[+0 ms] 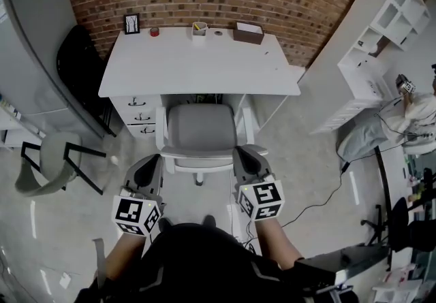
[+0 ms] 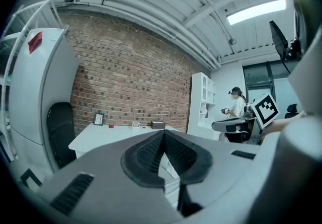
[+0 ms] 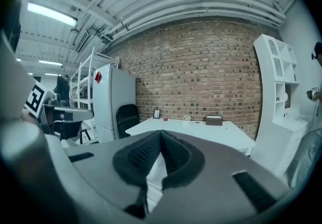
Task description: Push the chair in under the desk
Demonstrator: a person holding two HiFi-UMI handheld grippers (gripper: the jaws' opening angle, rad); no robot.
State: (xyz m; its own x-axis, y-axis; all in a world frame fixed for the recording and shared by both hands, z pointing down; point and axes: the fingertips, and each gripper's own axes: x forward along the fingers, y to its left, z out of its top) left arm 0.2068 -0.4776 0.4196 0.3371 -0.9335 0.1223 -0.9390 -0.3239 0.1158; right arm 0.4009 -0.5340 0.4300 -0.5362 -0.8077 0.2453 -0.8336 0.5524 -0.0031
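A grey office chair (image 1: 201,131) with white arms stands in front of the white desk (image 1: 197,63), its seat partly in the knee space. My left gripper (image 1: 151,167) is by the chair's near left corner and my right gripper (image 1: 246,160) by its near right corner. Whether either touches the chair I cannot tell. Both point toward the desk, roughly level. In the left gripper view the left gripper (image 2: 163,135) has its pads together with nothing between them. The right gripper (image 3: 161,135) looks the same in the right gripper view. The desk top (image 2: 100,135) (image 3: 201,127) lies beyond the jaws.
On the desk's far edge stand a picture frame (image 1: 131,23), a cup (image 1: 199,28) and a brown box (image 1: 248,33). A black chair (image 1: 82,63) and a grey cabinet (image 1: 34,56) stand left, with a grey chair (image 1: 54,158) nearer. A white shelf (image 1: 381,29), a person (image 1: 415,107) and a floor cable (image 1: 327,193) are right.
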